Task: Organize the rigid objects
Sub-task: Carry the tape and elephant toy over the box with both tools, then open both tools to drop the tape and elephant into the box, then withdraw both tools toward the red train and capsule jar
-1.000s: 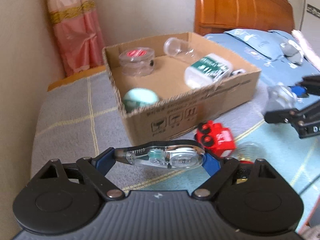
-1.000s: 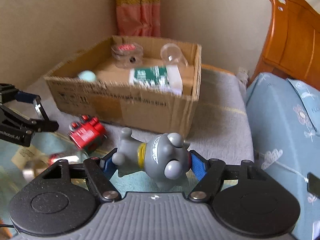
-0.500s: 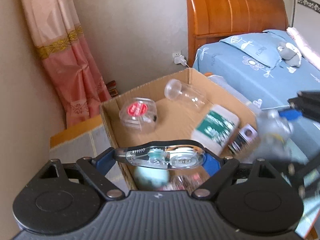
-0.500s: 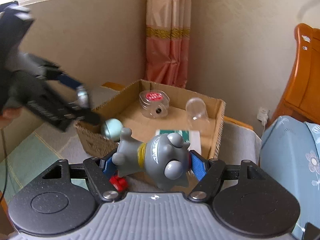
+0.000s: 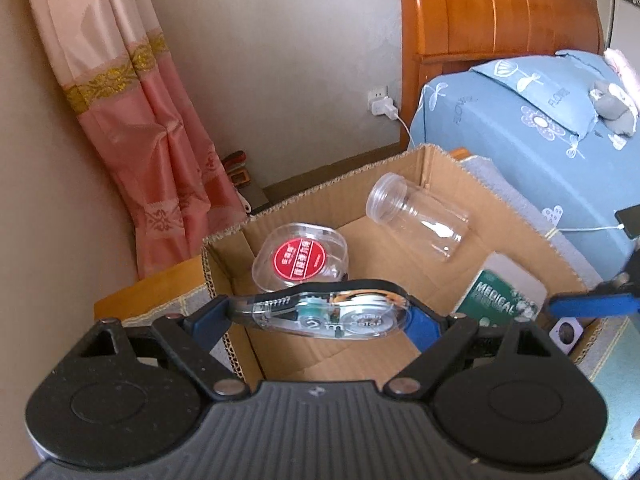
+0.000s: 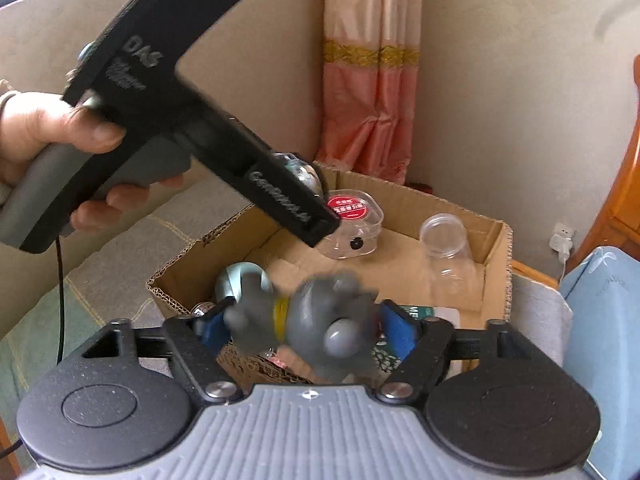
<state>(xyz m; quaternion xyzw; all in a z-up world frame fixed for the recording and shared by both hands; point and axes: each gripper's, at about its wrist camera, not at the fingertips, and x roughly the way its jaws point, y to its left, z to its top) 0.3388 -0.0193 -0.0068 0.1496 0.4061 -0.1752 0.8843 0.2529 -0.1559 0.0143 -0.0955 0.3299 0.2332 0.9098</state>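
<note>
My left gripper (image 5: 320, 316) is shut on a clear correction tape dispenser (image 5: 324, 314) and holds it above the near left part of the open cardboard box (image 5: 432, 164). My right gripper (image 6: 300, 328) is shut on a grey toy figure (image 6: 312, 328) with a yellow collar, held above the box's (image 6: 500, 240) near edge. The figure is blurred. In the box lie a clear case with a red label (image 5: 300, 260), a clear jar (image 5: 420, 216), a green and white medical box (image 5: 500, 300) and a pale green ball (image 6: 236, 284). The left gripper's body (image 6: 200, 140) crosses the right wrist view.
The box stands on a grey and green checked cloth (image 6: 120, 240). A blue-covered bed (image 5: 540, 128) with a wooden headboard (image 5: 500, 20) lies to the right. A pink curtain (image 5: 140, 120) hangs behind. A phone on a charging cable (image 5: 628, 220) lies on the bed.
Both grippers have risen and moved forward over the box, still holding their objects. The left gripper now looms large in the right wrist view. The red toy car has left both views.
</note>
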